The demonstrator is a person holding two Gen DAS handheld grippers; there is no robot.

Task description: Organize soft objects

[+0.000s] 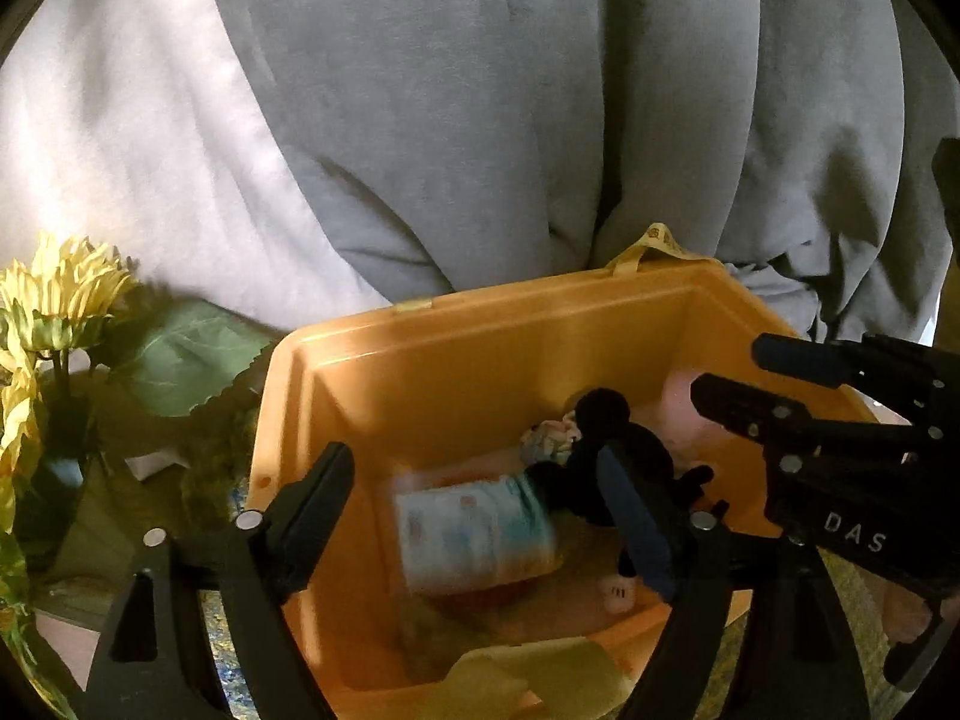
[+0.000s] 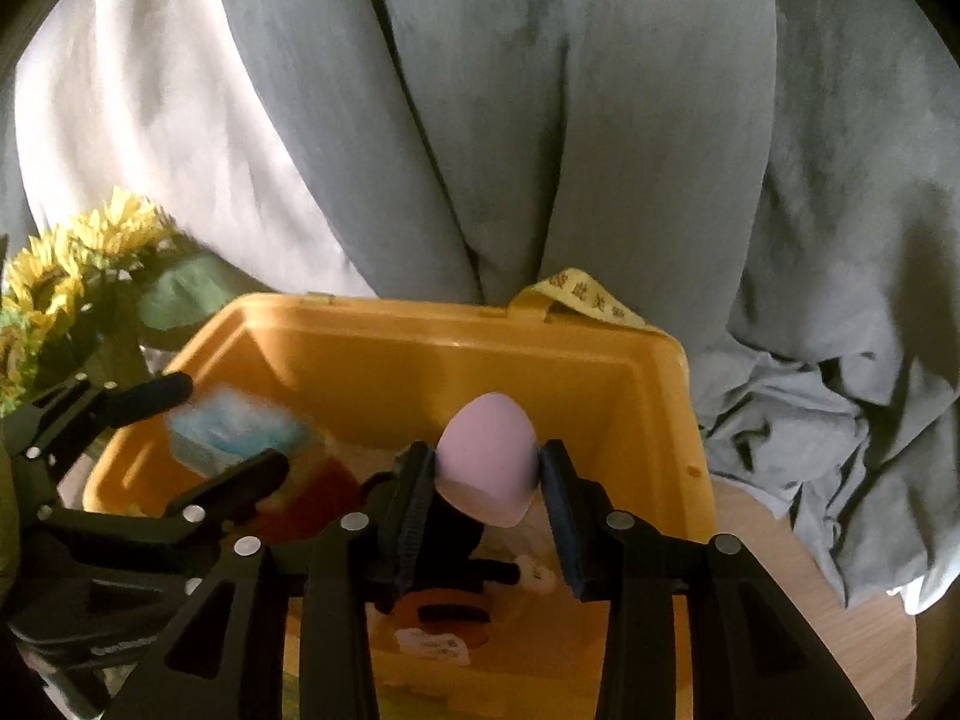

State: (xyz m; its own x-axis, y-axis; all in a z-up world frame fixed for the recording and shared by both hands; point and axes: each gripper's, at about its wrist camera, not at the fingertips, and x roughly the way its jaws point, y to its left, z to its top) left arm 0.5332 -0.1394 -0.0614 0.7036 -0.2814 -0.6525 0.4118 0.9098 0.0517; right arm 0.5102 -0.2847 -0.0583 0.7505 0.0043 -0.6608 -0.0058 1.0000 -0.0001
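Grey curtain folds [image 2: 540,120] hang behind our yellow bin [image 2: 600,360]. We see our right gripper [image 2: 487,480] clamped on a pink egg-shaped sponge [image 2: 487,462] over the bin, its long axis tilted, pointed end down toward us. Our left gripper [image 1: 480,510] is spread wide above a blurred tissue pack [image 1: 474,534] beside a black plush toy [image 1: 606,450]. "DAS" is printed on the right gripper's body; the ribbon's [image 2: 591,294] characters are unreadable.

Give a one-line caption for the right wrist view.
Right gripper holds a pink egg-shaped sponge over the yellow bin, with the open left gripper alongside.
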